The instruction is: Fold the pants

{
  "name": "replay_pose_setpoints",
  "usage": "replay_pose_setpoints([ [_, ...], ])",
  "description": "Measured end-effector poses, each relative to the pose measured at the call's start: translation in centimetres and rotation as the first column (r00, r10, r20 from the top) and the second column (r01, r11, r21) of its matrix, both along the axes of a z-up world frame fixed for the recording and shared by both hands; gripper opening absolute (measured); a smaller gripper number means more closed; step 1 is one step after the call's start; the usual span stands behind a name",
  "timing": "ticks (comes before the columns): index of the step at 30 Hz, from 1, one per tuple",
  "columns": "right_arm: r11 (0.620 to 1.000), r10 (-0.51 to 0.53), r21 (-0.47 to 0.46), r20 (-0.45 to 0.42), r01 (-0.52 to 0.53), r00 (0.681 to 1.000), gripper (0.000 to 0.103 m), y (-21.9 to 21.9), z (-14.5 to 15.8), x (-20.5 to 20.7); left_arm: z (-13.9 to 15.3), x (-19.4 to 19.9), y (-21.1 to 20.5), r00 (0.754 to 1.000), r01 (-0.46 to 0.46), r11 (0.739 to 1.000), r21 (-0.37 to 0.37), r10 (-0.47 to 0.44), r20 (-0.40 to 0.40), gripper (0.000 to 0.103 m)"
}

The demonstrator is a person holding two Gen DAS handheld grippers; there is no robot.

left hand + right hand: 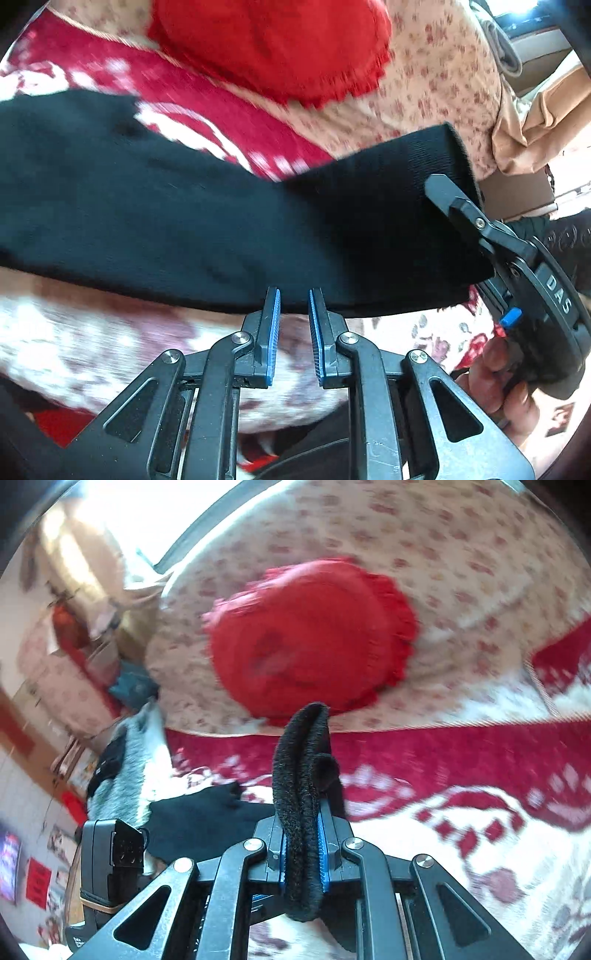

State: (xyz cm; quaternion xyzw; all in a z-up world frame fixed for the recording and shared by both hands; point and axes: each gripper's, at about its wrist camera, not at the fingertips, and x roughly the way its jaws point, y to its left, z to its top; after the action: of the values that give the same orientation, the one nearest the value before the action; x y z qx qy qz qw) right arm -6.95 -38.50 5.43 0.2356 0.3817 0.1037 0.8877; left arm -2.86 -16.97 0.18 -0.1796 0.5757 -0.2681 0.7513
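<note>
1. The right gripper (pixel 303 849) has its jaws pinching a bunched fold of the black knit pants (pixel 301 775).
2. The left gripper (pixel 294 332) shows a narrow gap between its blue pads (pixel 272 332); their tips meet the pants' (pixel 221 221) lower edge, grip unclear.
3. The pants hang stretched above one red-and-white patterned blanket (pixel 443 768).
4. One round red frilled cushion (pixel 310 635) lies beyond.
</note>
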Motion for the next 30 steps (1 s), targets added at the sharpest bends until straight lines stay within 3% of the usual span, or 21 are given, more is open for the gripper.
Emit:
replay_pose_setpoints([
  [3,0.998,0.065,0.007,0.000,-0.065,0.998,0.012,3.1,-0.1,1.7,0.4,0.6,3.4,0.997,-0.062,0.997,0.055,0.059,0.059,0.015],
  [7,0.990,0.129,0.059,-0.030,-0.127,0.991,0.012,6.8,-1.9,4.4,-1.1,1.6,6.6,0.992,-0.127,0.989,0.077,0.124,0.038,0.015],
  [10,0.981,0.184,0.077,-0.074,-0.179,0.980,0.012,10.2,-4.1,6.9,-2.5,2.1,9.6,0.984,-0.178,0.977,0.116,0.175,0.036,0.029],
  [12,0.969,0.219,0.147,-0.140,-0.199,0.966,0.013,12.1,-7.0,8.7,-3.3,2.4,11.7,0.977,-0.214,0.969,0.124,0.212,0.031,0.031],
  [14,0.945,0.257,0.259,-0.213,-0.199,0.943,0.025,13.6,-10.0,10.0,-3.8,2.8,13.1,0.972,-0.236,0.964,0.125,0.236,0.019,0.031],
  [16,0.919,0.309,0.314,-0.202,-0.237,0.929,0.032,14.8,-10.7,10.0,-3.7,3.0,13.5,0.972,-0.236,0.964,0.124,0.235,0.024,0.037],
  [18,0.915,0.326,0.293,-0.132,-0.278,0.936,0.035,15.0,-9.1,9.2,-3.4,3.0,13.5,0.975,-0.223,0.967,0.122,0.219,0.044,0.044],
  [21,0.944,0.285,0.194,-0.084,-0.265,0.955,0.035,13.3,-6.3,7.7,-2.7,2.9,12.3,0.978,-0.200,0.970,0.137,0.189,0.085,0.050],
  [24,0.982,0.183,0.068,-0.110,-0.176,0.977,0.035,10.8,-5.7,6.3,-2.6,3.3,10.4,0.983,-0.163,0.974,0.158,0.148,0.106,0.057],
  [27,0.985,0.140,-0.075,-0.162,-0.154,0.977,0.029,9.6,-6.8,4.6,-3.6,4.2,8.6,0.987,-0.139,0.965,0.221,0.116,0.114,0.057],
  [30,0.986,0.122,-0.088,-0.179,-0.139,0.976,0.026,8.6,-8.1,3.5,-4.3,5.1,7.4,0.987,-0.126,0.957,0.261,0.094,0.134,0.057],
])
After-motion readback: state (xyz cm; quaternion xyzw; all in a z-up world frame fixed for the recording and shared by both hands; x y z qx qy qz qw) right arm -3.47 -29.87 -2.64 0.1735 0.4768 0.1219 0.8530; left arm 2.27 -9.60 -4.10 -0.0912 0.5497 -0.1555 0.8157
